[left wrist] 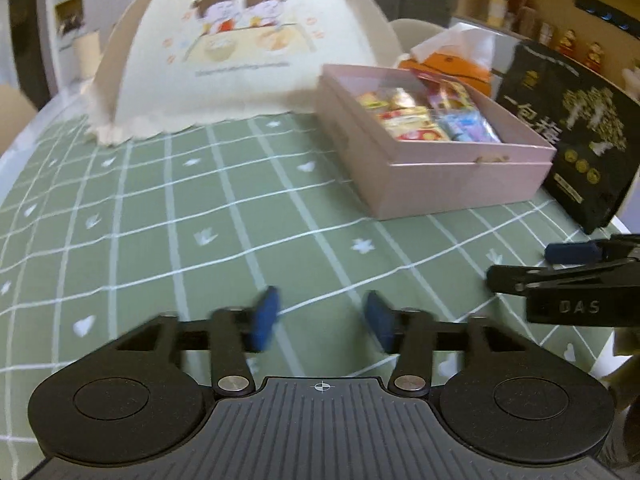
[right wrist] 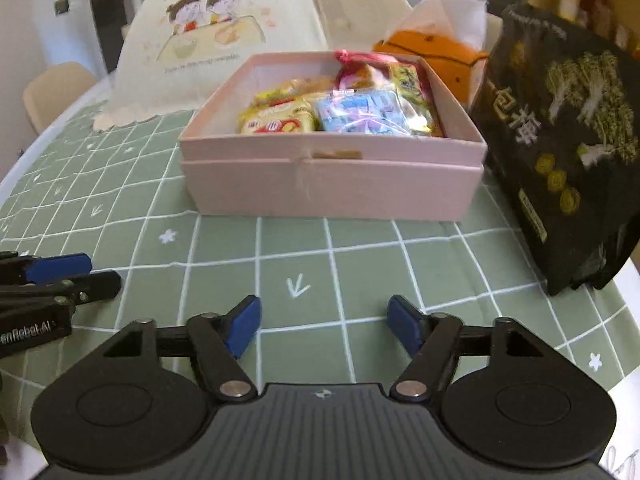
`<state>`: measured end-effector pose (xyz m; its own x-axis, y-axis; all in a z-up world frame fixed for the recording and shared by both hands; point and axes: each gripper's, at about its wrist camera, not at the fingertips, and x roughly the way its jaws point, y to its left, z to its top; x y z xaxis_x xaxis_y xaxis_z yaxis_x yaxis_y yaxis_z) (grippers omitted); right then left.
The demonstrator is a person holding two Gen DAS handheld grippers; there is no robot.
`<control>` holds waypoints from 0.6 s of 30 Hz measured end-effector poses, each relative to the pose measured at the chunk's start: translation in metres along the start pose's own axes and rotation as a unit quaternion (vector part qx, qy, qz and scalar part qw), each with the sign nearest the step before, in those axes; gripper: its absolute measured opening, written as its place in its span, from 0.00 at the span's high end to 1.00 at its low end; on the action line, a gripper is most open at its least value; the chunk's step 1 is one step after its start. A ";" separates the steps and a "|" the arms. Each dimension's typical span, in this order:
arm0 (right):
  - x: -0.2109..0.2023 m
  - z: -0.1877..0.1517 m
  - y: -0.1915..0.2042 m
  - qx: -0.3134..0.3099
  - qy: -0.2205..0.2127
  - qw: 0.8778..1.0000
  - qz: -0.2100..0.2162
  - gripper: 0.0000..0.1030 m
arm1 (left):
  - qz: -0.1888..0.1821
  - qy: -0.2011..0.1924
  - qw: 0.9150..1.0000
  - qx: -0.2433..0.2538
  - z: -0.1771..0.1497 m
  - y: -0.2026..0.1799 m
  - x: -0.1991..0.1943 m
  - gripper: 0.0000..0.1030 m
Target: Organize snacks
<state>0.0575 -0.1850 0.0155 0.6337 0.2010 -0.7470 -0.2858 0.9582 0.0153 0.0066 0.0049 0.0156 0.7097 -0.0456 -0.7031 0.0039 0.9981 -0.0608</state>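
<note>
Blue pads of the left gripper [left wrist: 320, 320] stand apart with nothing but green checked tablecloth [left wrist: 160, 220] between them; the jaws are fairly wide and empty. Ahead of it and to its right sits the pink box [left wrist: 460, 184], open-topped, with the snack packets [left wrist: 432, 116] lying inside. The right gripper [right wrist: 324, 326] likewise has its jaws wide and holds nothing; the pink box [right wrist: 332, 188] is straight ahead of it, well clear of the pads.

Task status, as a judgement from the present layout:
- Done — several wrapped snacks are already in the box: yellow-and-red packets [right wrist: 280, 118] toward the front, a clear bag of blue and pink sweets [right wrist: 360, 114] beside them, more wrappers behind.
- Left — the tall black bag [right wrist: 560, 140] stands outside the box, just beside its right wall. Whether it belongs in the box cannot be told; it looks too large to lie flat on the contents.
- No loose packet shows on the cloth near either gripper.

View differences:
- Right wrist view looks into the box from the front and shows the torn spot [right wrist: 336, 156] on its front wall seam.
- Left wrist view shows the right gripper [left wrist: 520, 268] from the side, off to its right, and shelves with bottles [left wrist: 520, 8] behind the orange tissue box [left wrist: 448, 68].
- Both views show the domed food cover [right wrist: 224, 40] beyond the box, to its left
</note>
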 end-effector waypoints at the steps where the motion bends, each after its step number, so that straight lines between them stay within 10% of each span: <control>1: 0.002 -0.001 -0.001 0.002 0.000 1.000 -0.008 0.13 | 0.001 -0.002 1.000 0.008 0.000 -0.005 0.003 0.26; 3: 0.006 -0.005 -0.007 0.022 -0.007 1.000 -0.018 0.00 | 0.010 -0.009 1.000 0.023 -0.002 -0.016 0.008 0.19; 18: 0.002 -0.024 -0.015 0.031 -0.071 0.997 -0.030 0.00 | 0.054 -0.055 0.997 0.004 -0.008 -0.030 0.013 0.16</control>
<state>0.0454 -0.2043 -0.0021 0.7442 0.1662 -0.6470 -0.2022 0.9792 0.0189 0.0102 -0.0264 0.0022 0.7794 0.0672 -0.6229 -0.0726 0.9972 0.0167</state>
